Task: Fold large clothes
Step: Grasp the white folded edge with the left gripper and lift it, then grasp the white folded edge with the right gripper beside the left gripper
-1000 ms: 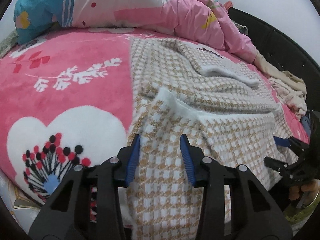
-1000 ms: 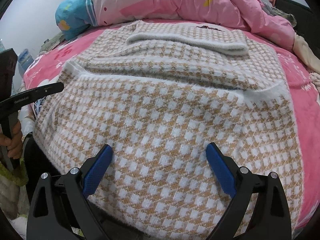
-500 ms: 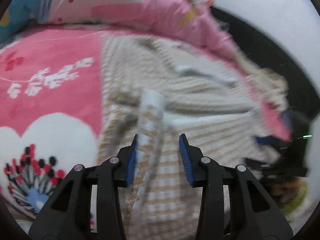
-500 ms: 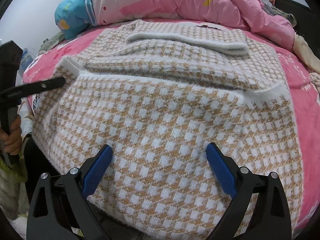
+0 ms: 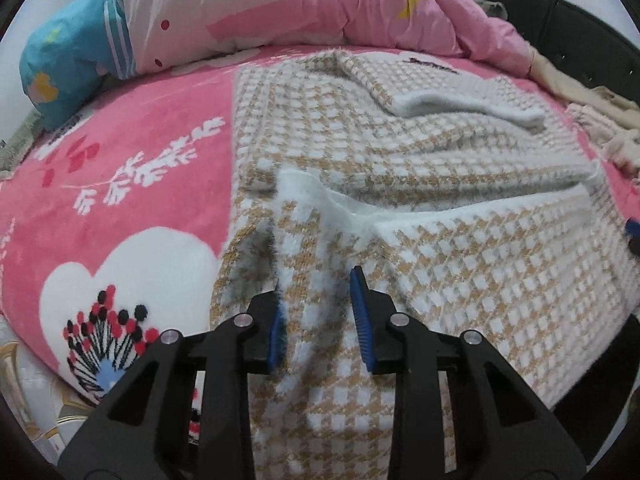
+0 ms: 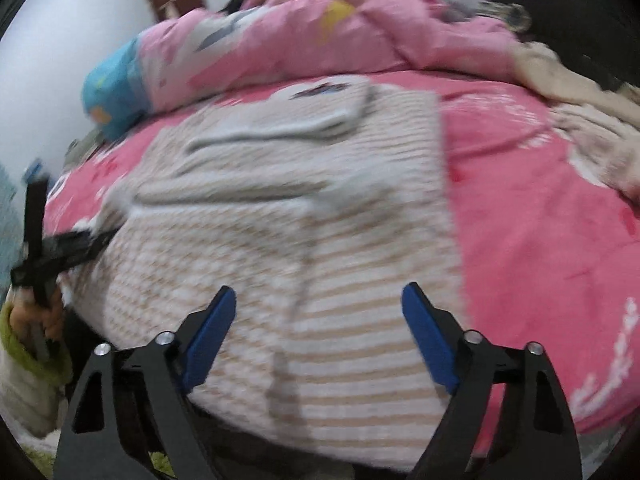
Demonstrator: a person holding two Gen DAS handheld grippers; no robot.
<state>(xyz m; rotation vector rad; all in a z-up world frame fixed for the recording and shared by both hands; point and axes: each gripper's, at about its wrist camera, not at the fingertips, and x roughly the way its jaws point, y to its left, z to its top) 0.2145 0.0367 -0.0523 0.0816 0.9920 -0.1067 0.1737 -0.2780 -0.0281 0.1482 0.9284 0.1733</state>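
A tan-and-white checked sweater [image 5: 440,184] lies spread on the pink bed, its upper part folded over itself, its lower part hanging over the bed's edge. My left gripper [image 5: 318,320] is at the sweater's left edge with its jaws closing. A raised ridge of the knit stands between the blue pads, and I see no firm pinch. In the blurred right wrist view the sweater [image 6: 280,200] fills the middle. My right gripper [image 6: 320,328] hovers wide over the sweater's right side, its jaws closing with nothing pinched between them. The left gripper [image 6: 60,248] shows at that view's left edge.
A pink flowered blanket [image 5: 140,160] covers the bed. A bunched pink quilt [image 5: 320,8] with a blue end [image 5: 60,60] lies along the back. Beige clothes [image 5: 600,128] are piled at the far right, against a dark bed frame [image 5: 580,20].
The left jaws have narrowed around a lifted ridge of the sweater's left edge. The right gripper has swung toward the sweater's right side, its jaws somewhat narrower and its view now blurred.
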